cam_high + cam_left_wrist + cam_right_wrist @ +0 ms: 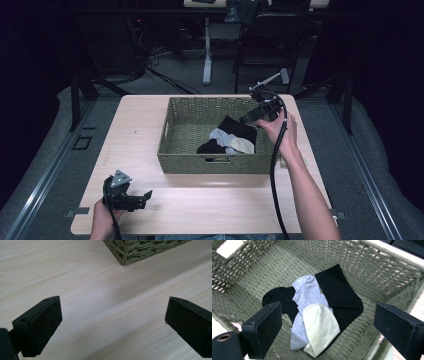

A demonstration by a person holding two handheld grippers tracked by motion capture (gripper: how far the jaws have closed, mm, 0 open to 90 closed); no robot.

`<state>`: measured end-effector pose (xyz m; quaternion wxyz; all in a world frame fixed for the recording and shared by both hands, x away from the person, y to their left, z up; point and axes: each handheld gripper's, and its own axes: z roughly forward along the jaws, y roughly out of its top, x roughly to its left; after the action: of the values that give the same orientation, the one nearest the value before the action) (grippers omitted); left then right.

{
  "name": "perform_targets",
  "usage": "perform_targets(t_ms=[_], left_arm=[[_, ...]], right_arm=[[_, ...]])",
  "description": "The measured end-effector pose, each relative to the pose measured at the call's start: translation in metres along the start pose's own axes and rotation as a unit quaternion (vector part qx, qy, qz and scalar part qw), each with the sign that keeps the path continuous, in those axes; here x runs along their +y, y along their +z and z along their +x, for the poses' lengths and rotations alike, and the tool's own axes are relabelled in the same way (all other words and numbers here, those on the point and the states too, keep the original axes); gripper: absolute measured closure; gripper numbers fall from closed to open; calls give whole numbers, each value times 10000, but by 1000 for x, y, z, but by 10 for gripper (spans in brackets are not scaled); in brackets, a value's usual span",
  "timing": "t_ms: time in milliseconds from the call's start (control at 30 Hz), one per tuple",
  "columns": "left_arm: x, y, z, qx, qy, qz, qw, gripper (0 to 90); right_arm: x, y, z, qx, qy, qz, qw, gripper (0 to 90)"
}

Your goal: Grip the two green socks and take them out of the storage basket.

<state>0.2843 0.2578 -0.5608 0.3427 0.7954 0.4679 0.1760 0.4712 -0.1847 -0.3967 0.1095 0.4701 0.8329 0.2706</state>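
A woven green basket (pixel 172 135) stands on the light wooden table (pixel 135 125). Inside lie a black sock (pixel 342 295), a grey sock (pixel 308 292) and a cream sock (pixel 322 327), overlapping in a small pile (pixel 227 140). My right gripper (pixel 249 119) hovers over the basket's right rim, jaws wide apart with nothing between them; in the right gripper view the socks lie below its open jaws (pixel 328 327). My left gripper (pixel 142 197) rests low near the table's front left, open and empty, over bare wood (pixel 112 322).
The basket's near corner (pixel 125 255) is ahead of the left gripper. A cable (pixel 274 175) trails from the right gripper along the forearm. Chairs and a desk leg (pixel 207 55) stand beyond the table's far edge.
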Motion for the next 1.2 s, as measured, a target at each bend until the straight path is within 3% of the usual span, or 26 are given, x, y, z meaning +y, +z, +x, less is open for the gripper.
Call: perform_targets(t_ms=[567,700,800,933,1200], left_arm=[[0,1,1,21,-10,33,10000,11],[0,2,1,8,-16,34,10000,11],[1,2,0,1,-28,43,10000,11],[1,2,1,-8,-16,53,10000,11],[1,2,0,-17,-25,38,10000,11]], right_arm=[[-16,51,5,201,25,482,9986,120],[-19,61,2,216,-40,746,9970,132],[-22,69,0,224,50,732,9971,134],[-25,78,-5,170,78,940,9954,140],[-26,98,-3,158,166,1196,9926,275]])
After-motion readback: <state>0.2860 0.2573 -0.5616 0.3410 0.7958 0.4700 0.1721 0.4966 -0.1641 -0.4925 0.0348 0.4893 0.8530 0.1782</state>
